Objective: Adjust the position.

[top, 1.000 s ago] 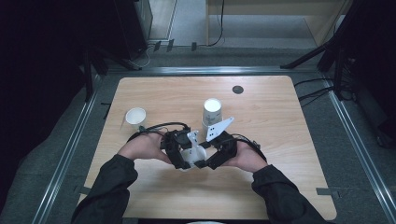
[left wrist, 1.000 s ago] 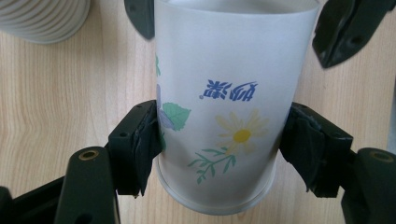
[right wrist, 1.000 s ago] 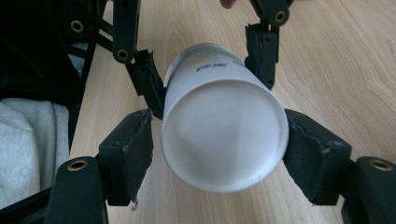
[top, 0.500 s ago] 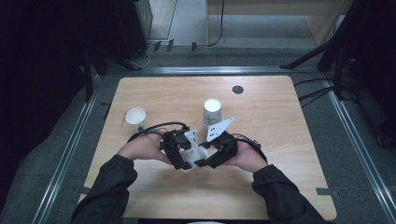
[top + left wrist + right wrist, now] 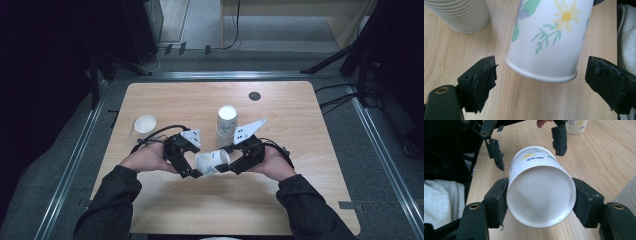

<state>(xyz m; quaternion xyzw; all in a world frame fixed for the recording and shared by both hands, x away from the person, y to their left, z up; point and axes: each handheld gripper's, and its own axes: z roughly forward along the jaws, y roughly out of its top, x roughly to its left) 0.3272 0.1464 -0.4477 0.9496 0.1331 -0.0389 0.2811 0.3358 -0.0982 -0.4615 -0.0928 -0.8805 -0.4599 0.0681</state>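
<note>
Holding a light, easily crushed paper cup (image 5: 541,187) sideways above the surface (image 5: 310,125), right fingers (image 5: 499,202) clamp its base; left fingers (image 5: 482,80), just opened, stand wide around its rim.

High view: fixed overhead camera facing forward and down on the whole table (image 5: 300,200), at a distance. Left gripper view: close, looking past the flowered paper cup (image 5: 549,40) toward 12 o'clock. Right gripper view: close on that cup's base (image 5: 541,195). All three share the cup (image 5: 212,161).
</note>
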